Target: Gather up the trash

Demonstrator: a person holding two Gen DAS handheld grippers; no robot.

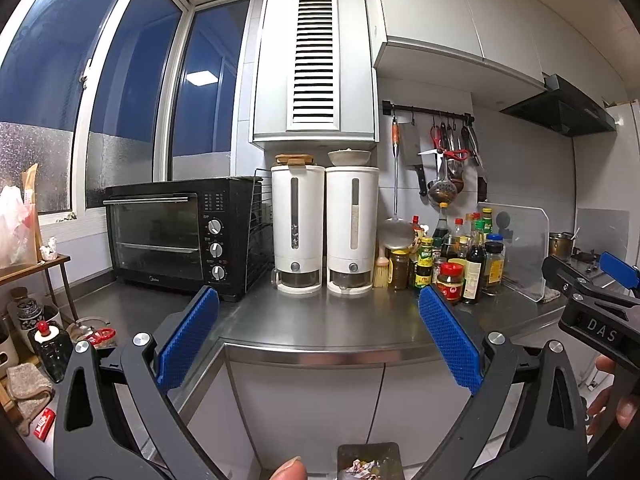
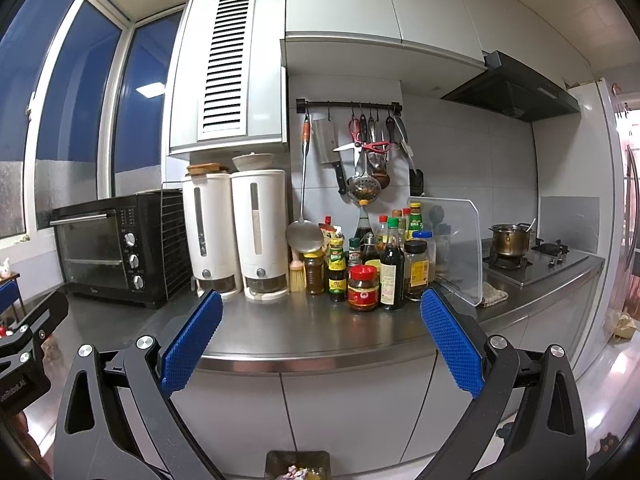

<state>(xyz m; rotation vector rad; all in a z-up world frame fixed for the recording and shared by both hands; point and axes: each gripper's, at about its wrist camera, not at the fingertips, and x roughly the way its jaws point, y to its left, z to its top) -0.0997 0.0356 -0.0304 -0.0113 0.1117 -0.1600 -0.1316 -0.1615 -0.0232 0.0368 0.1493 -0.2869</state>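
Note:
My left gripper (image 1: 319, 293) is open with nothing between its blue pads, held in front of the steel counter (image 1: 320, 332). My right gripper (image 2: 322, 296) is likewise open and empty; its body also shows at the right edge of the left wrist view (image 1: 592, 284). A small dark bin (image 1: 368, 453) with crumpled wrappers inside sits low at the bottom edge, below both grippers, and appears again in the right wrist view (image 2: 298, 460). A crumpled white scrap (image 1: 49, 247) lies on a little shelf at far left. A red packet (image 1: 43, 428) lies low at the left.
On the counter stand a black toaster oven (image 1: 176, 236), two white dispensers (image 1: 324, 232), a cluster of sauce bottles (image 2: 372, 264) and a clear splash shield (image 2: 456, 248). A pot (image 2: 510, 240) sits on the stove. Utensils hang on a wall rail (image 2: 352, 106). Cabinet doors are below the counter.

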